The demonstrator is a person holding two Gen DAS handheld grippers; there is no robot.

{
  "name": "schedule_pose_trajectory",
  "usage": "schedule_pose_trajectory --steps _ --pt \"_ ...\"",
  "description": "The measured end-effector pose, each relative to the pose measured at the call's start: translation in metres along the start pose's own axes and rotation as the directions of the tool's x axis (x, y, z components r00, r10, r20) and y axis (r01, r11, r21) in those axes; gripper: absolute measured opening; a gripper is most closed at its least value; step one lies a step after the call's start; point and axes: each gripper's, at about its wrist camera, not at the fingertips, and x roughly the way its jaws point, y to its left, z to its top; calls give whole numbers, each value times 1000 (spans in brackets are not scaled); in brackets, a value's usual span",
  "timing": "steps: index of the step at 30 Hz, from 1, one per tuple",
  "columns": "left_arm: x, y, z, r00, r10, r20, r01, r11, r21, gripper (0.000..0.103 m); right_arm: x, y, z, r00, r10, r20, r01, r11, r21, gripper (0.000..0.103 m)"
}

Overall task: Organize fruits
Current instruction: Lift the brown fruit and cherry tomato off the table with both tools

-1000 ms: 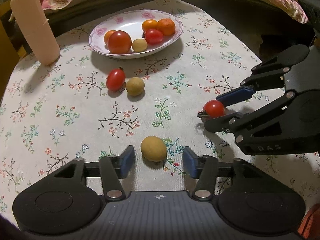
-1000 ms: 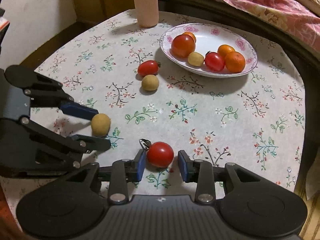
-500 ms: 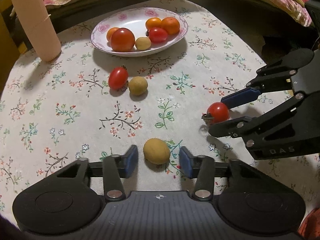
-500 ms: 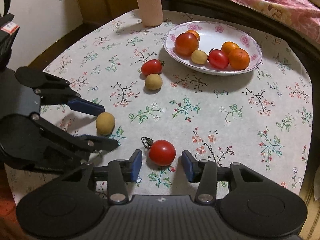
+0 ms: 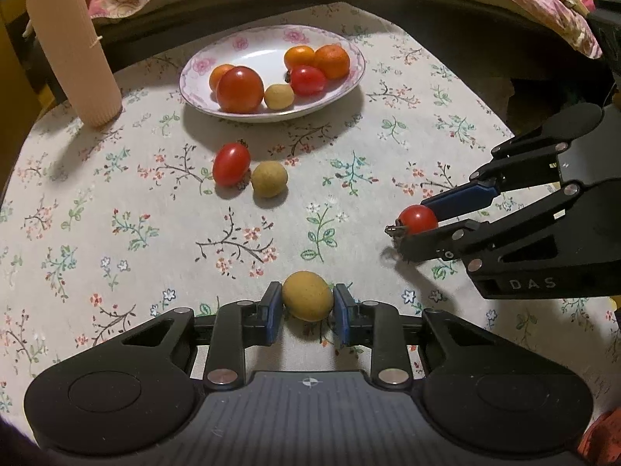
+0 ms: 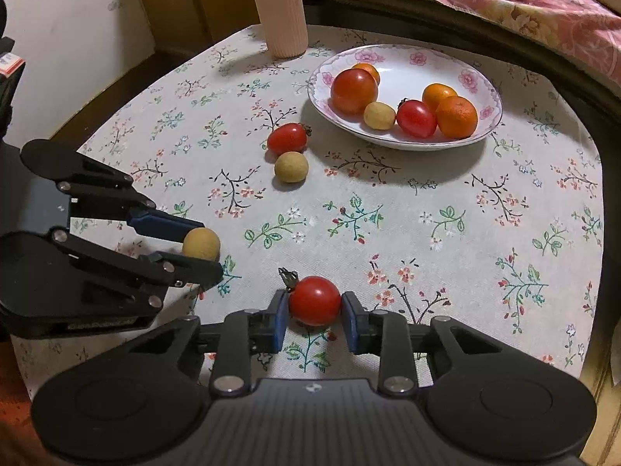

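Table (image 5: 116,240) under a floral cloth, carrying all items below. Tall ribbed cream cylinder (image 5: 73,46), upright, left of the plate and well apart from it. Plate (image 5: 248,40), white with pink flowers, at the far side of the table; holds a large tomato (image 5: 239,89), three oranges, one small red tomato and one small tan fruit. Left gripper (image 5: 306,305), near side of the table from the plate: blue pads closed in against both sides of a tan round fruit (image 5: 307,295), which sits between the fingertips, low over the cloth; contact with the cloth cannot be told. Right gripper (image 6: 315,306), also on the near side from the plate: pads pressed to both sides of a red cherry tomato (image 6: 314,299), its dried stem pointing away from the gripper. Loose pair between plate and grippers: an oval red tomato (image 5: 231,164) and a tan ball (image 5: 269,178), just beside each other.
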Motion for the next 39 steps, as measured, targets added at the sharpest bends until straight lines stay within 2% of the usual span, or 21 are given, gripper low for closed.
schedule_pose_trajectory --steps 22,39 --pt "-4 -1 19 997 17 80 -17 1000 2 36 -20 -4 12 996 17 85 -21 999 41 31" --pt "-5 -5 31 993 8 114 -9 1000 8 36 -33 -11 16 990 5 142 -17 996 85 31"
